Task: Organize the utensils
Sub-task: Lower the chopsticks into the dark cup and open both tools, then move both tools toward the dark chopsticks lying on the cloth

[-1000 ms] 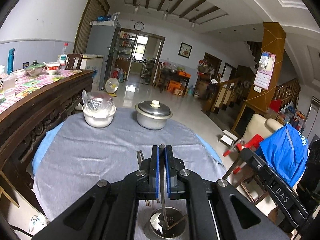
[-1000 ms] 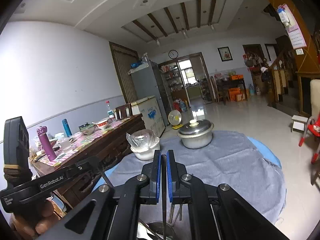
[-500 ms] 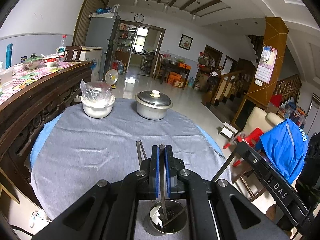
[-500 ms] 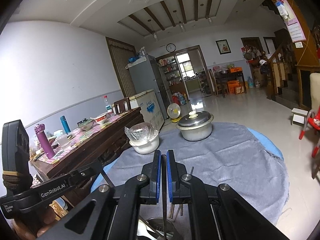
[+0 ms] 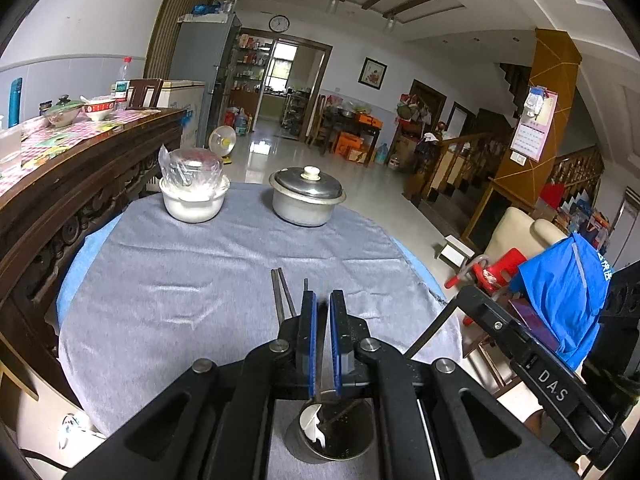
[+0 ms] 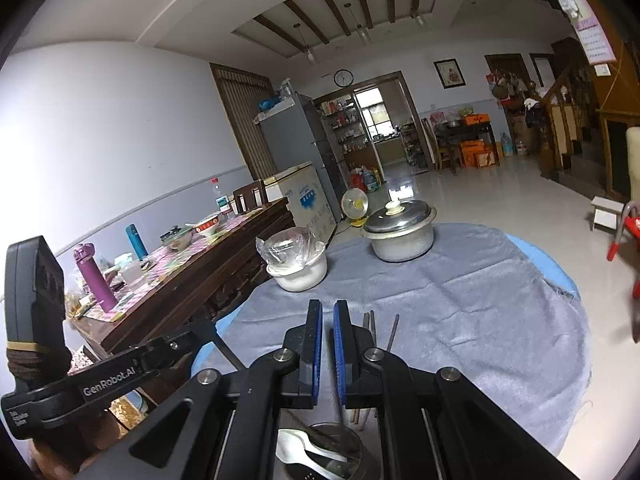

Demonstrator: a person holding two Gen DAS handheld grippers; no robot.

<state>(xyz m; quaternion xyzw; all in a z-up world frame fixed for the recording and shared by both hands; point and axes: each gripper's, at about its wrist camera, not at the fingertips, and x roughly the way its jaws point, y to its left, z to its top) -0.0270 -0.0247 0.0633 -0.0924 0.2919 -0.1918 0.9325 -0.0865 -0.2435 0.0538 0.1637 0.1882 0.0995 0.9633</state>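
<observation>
While your left gripper [image 5: 323,300] stands parted and empty, the metal cup [image 5: 334,432] holding a white spoon [image 5: 314,426] sits right beneath it, chopsticks [image 5: 282,300] just left of its fingers. Your right gripper [image 6: 327,312], likewise parted, hangs over the same cup [image 6: 324,454]; the chopsticks [image 6: 380,330] lie just right.

Left hand-held gripper [image 5: 323,312] parted above metal cup [image 5: 332,436], chopsticks [image 5: 282,300] beside

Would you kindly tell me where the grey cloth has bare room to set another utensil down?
The widest free patch is the grey cloth between the white bowl and the chopsticks. Another lies right of the chopsticks, below the lidded pot. It is crowded near the front edge, around the metal holder under both pairs of fingers.
</observation>
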